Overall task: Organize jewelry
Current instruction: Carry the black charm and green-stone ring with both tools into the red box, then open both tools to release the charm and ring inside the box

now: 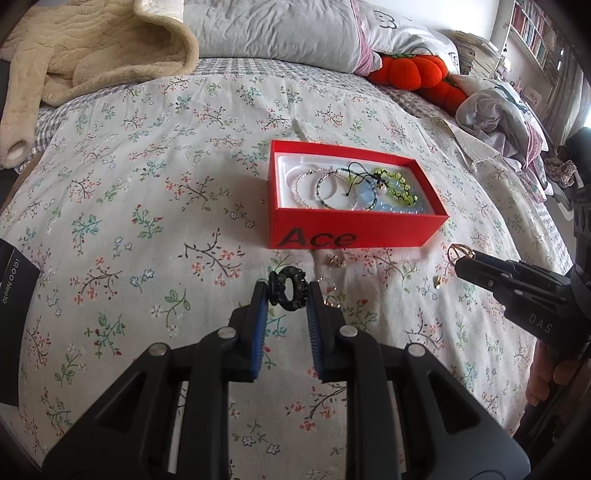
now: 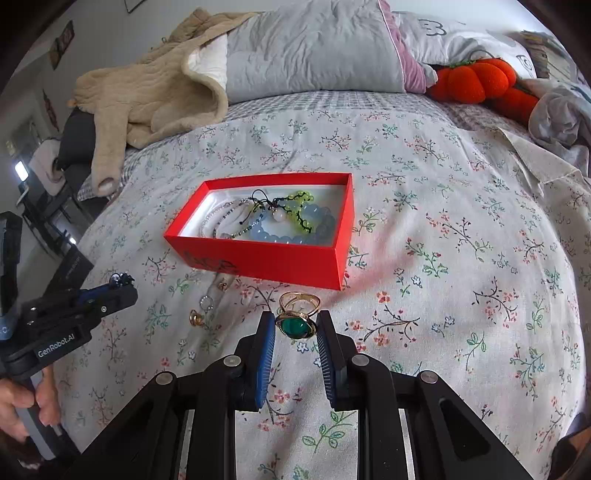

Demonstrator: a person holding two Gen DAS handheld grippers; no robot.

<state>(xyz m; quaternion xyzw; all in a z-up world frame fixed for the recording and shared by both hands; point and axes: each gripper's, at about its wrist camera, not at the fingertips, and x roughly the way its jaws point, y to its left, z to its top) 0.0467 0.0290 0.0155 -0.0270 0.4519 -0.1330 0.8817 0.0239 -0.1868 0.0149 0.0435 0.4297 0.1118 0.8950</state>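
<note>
1. Left tongs (image 1: 286, 291): we see the blue pads clamped on a dark ring (image 1: 289, 290) with a black-green ornamental top, raised clear of the bedspread (image 1: 147, 184).
2. Right tongs (image 2: 295, 325): pads pressed on a gold ring (image 2: 297, 317) with a green oval stone; the band rises above the fingertips. In the left wrist view only a gold loop shows at the tip of these tongs.
3. Red box (image 2: 266, 258), open, lettering "Ace" on its near wall, lies on the bed beyond both tongs. We note a white liner inside.
4. Box contents: pale blue bead bracelet (image 2: 295, 225), yellow-green beaded piece (image 2: 301, 206), thin white and dark beaded bracelets (image 1: 317, 184), black cord. They overlap; we cannot separate each strand.
5. Loose items on the bedspread between box and tongs: small gold piece (image 2: 195, 319), a silver ring-shaped piece (image 2: 207, 301), another small gold piece (image 2: 221, 286) just beside the box wall. Type of each: cannot tell.
6. A hand (image 2: 22, 402) grips the left handle at the lower left of the right wrist view.
7. Far end of bed: beige fleece garment (image 1: 92, 48), grey pillow (image 1: 273, 33), orange plush pumpkins (image 2: 476, 81).
</note>
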